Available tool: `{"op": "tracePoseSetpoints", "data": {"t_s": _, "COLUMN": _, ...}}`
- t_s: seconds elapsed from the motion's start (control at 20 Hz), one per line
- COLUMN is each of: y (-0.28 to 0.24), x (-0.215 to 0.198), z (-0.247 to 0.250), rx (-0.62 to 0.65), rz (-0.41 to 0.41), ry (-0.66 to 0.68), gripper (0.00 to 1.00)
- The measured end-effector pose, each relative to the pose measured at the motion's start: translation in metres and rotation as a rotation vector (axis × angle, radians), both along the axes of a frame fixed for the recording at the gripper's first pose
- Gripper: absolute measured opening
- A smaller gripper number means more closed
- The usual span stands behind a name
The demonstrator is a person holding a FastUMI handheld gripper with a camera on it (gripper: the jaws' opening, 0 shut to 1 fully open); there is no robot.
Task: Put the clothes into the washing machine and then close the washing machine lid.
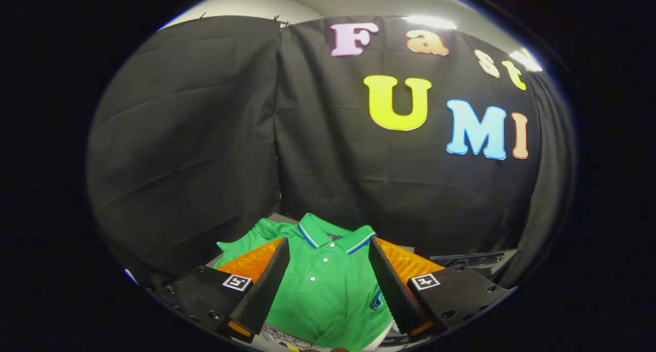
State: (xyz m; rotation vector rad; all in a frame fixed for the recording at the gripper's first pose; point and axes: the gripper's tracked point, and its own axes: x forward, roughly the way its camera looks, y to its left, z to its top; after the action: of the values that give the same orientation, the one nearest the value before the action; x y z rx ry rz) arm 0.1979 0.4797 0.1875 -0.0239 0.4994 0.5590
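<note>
The gripper (329, 249) has its two fingers (269, 280) spread wide apart, clamped on nothing, with open air between their tips. Seen through the gap between them lies a green polo shirt (328, 290), spread out flat below and just ahead of the fingers. Its collar (335, 235), trimmed with white and blue stripes, lies at the far end of the shirt, just beyond the fingertips, and the buttoned placket with small white buttons runs from the collar back toward the gripper, roughly midway between the two fingers. One sleeve (246, 242) of the shirt reaches out past the left finger. A small blue emblem (377, 301) on the chest sits close against the inner side of the right finger; whether the finger touches the cloth there cannot be told. The shirt rests on a pale surface (279, 219) whose far edge shows just behind the collar. Beyond the shirt hangs the booth's black cloth wall (205, 137), creased and draped in folds.
</note>
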Motion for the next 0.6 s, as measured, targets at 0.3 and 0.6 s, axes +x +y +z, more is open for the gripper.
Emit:
{"op": "tracePoseSetpoints", "data": {"t_s": 0.3, "y": 0.042, "x": 0.009, "z": -0.050, "rx": -0.089, "rz": 0.054, "ry": 0.114, "gripper": 0.97}}
{"op": "tracePoseSetpoints", "data": {"t_s": 0.6, "y": 0.049, "x": 0.015, "z": -0.087, "rx": -0.173, "rz": 0.055, "ry": 0.176, "gripper": 0.97}}
